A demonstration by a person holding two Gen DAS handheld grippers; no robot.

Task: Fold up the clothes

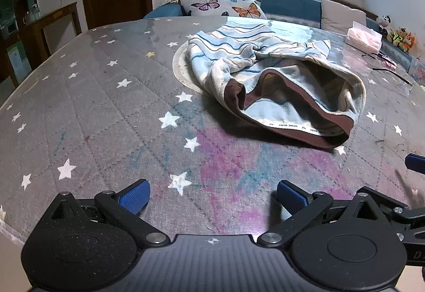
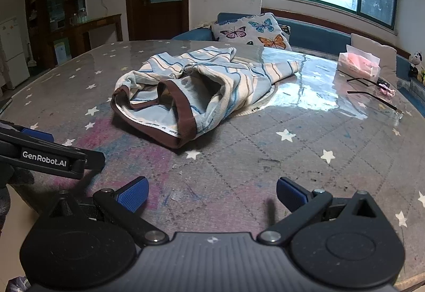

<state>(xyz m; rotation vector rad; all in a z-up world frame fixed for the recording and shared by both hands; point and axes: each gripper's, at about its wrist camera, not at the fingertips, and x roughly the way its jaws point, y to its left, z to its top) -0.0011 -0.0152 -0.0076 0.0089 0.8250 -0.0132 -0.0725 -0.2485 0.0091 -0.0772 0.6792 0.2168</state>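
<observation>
Both grippers, left [image 1: 213, 197] and right [image 2: 212, 195], hover at the surface's [image 1: 111, 116] near edge, fingers wide apart, empty; shorts [image 1: 271, 79] lie crumpled mid-surface; folding seems unstarted.

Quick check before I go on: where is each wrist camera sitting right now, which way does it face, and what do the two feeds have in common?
Left wrist: low over the near table edge, facing the sofa and window; striped pants ahead-right; own open left gripper at bottom, right gripper's fingertip at far right.
Right wrist: beside it, same heading; striped pants ahead-left; own open right gripper at bottom, left gripper's arm at left edge.
Shared: pants, starred table, butterfly pillow, tissue pack.
</observation>
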